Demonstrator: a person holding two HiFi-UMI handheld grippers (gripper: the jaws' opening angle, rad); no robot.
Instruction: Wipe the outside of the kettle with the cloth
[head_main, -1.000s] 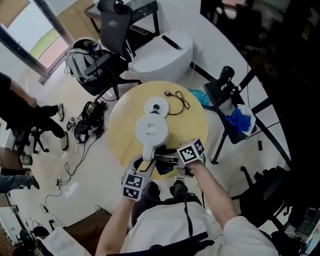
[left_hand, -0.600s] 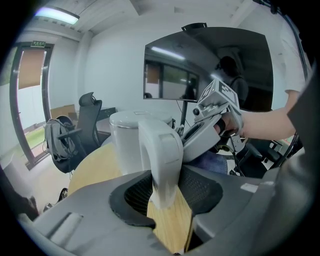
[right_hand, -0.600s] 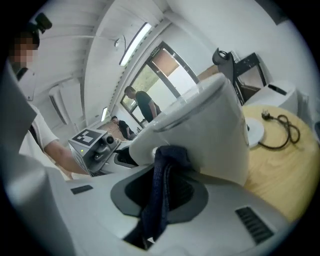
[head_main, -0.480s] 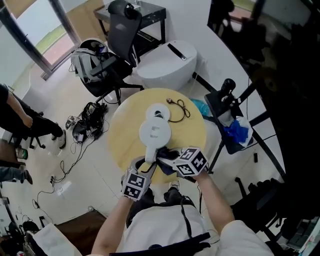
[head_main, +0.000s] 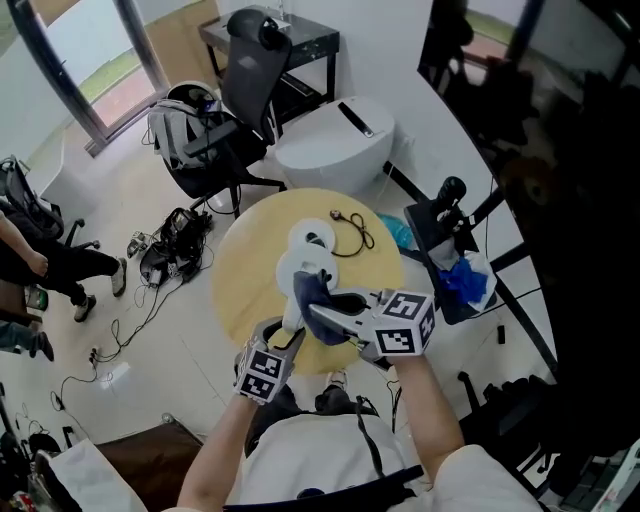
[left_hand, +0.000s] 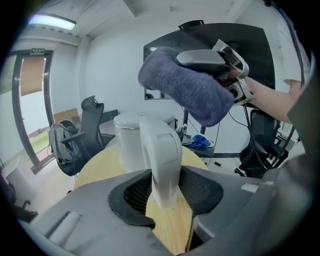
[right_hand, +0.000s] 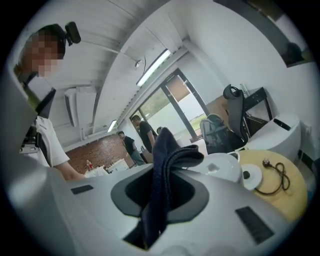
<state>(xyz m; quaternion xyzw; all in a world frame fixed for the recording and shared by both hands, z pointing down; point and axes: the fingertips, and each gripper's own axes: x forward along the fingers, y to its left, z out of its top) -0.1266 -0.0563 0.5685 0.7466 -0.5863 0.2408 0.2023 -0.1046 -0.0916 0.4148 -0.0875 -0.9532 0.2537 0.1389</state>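
Raised since a second ago, the right gripper, fingers pinching the cloth, hangs seemingly just clear above the kettle on the bench, so it should lay the fold flat against the wall while the left gripper, fingers clamped on the handle, steadies it.

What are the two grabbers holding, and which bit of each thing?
The left gripper clamps the kettle by its handle. The right gripper pinches the cloth by a bunched fold.

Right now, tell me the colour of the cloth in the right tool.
Dark greyish blue; the cloth shows best in the left gripper view.
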